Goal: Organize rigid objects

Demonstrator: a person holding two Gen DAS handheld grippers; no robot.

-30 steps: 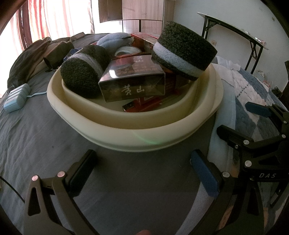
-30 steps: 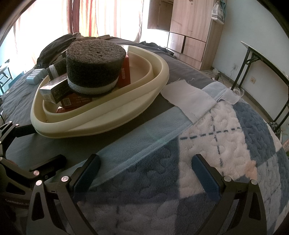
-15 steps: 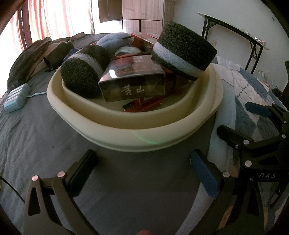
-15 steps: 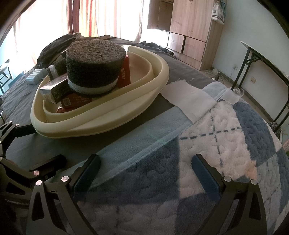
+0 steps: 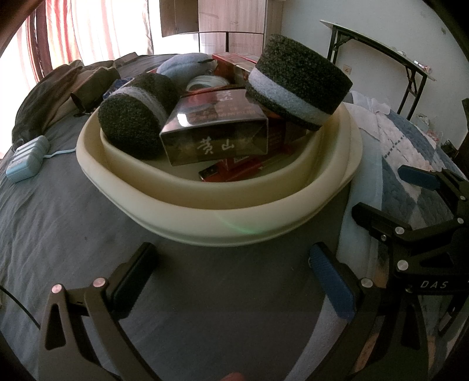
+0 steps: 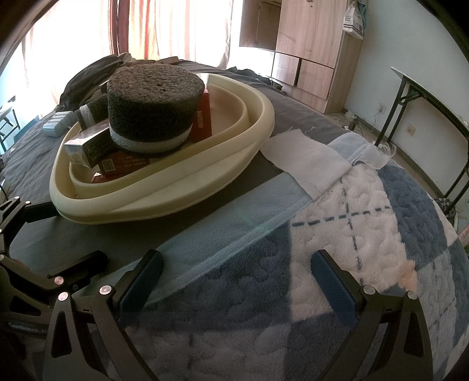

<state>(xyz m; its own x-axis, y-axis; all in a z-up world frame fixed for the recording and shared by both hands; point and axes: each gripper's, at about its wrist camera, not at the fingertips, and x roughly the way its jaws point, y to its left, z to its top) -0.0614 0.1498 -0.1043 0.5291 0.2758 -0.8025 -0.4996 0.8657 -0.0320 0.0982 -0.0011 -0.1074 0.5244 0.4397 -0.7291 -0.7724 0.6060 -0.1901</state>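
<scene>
1. Grey bedding (image 5: 73,234) covers the near part of a bed, with a blue-and-white quilted blanket (image 6: 366,234) spread over its right side.
2. Nearest of all, the left gripper (image 5: 231,272) hangs just above the grey bedding, jaws spread wide and holding nothing.
3. Beside it on the right, the right gripper (image 6: 234,275) sits low over the quilted blanket, jaws equally wide apart and empty.
4. Just beyond the left gripper's fingertips lies a cream basin (image 5: 222,217), resting on the grey bedding with its right edge near the blanket.
5. Inside the basin a dark glossy box (image 5: 214,134) with gold characters lies tilted on top of red boxes (image 5: 243,170).
6. Left of that box, a dark foam cylinder (image 5: 132,123) with a pale band lies on its side against the basin's inner wall.
7. On the right, a wider foam disc (image 5: 299,88) with a light stripe rests tilted on the red boxes.
8. Farther back in the basin sit a blue soft item (image 5: 184,66) and a tape roll (image 5: 205,82).
9. Left of the basin on the bedding lies a pale blue power strip (image 5: 26,158).
10. Beyond the bed stand a wooden wardrobe (image 6: 310,44), a folding table (image 6: 425,99) on the right, and curtains (image 6: 146,26).
</scene>
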